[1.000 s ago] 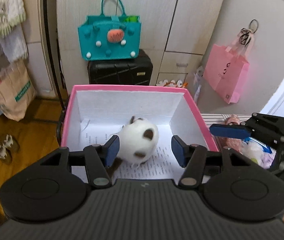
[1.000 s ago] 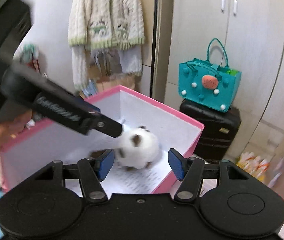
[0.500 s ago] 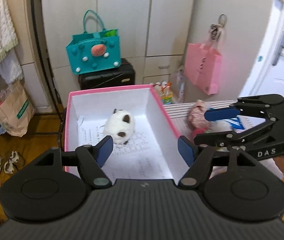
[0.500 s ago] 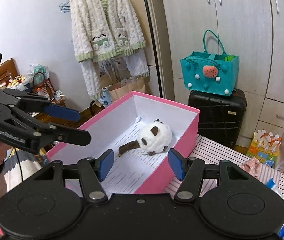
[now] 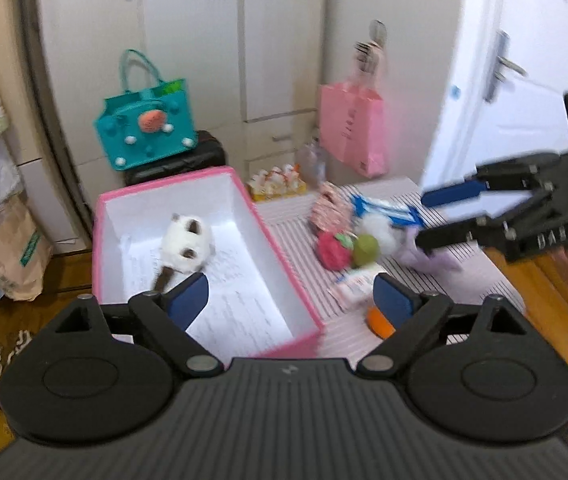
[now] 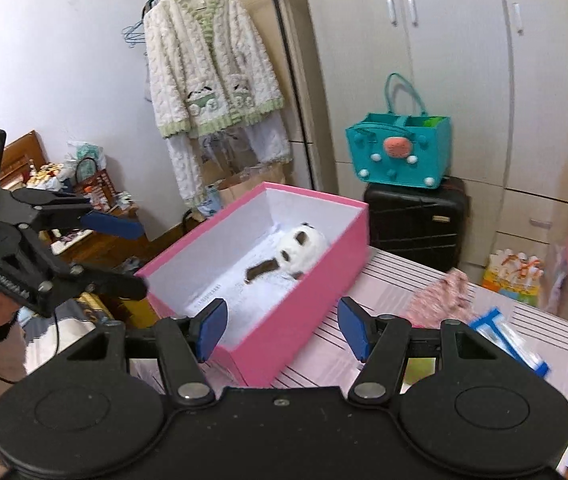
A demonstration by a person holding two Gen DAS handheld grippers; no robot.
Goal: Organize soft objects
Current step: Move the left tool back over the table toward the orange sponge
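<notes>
We are noting the white plush toy (image 5: 186,242) lying inside the pink box (image 5: 284,264) on the striped table (image 5: 464,272). More soft items (image 5: 348,246) are sitting piled on the table beside the box. The left gripper (image 5: 290,300) is hovering over the box's near corner, fingers opening wide, gripping nothing. The right gripper (image 6: 280,326) is holding its fingers partly apart, empty.

white-brown plush (image 5: 185,245) | lying in pink box (image 5: 284,264) | other soft toys (image 5: 348,246) on table
</notes>
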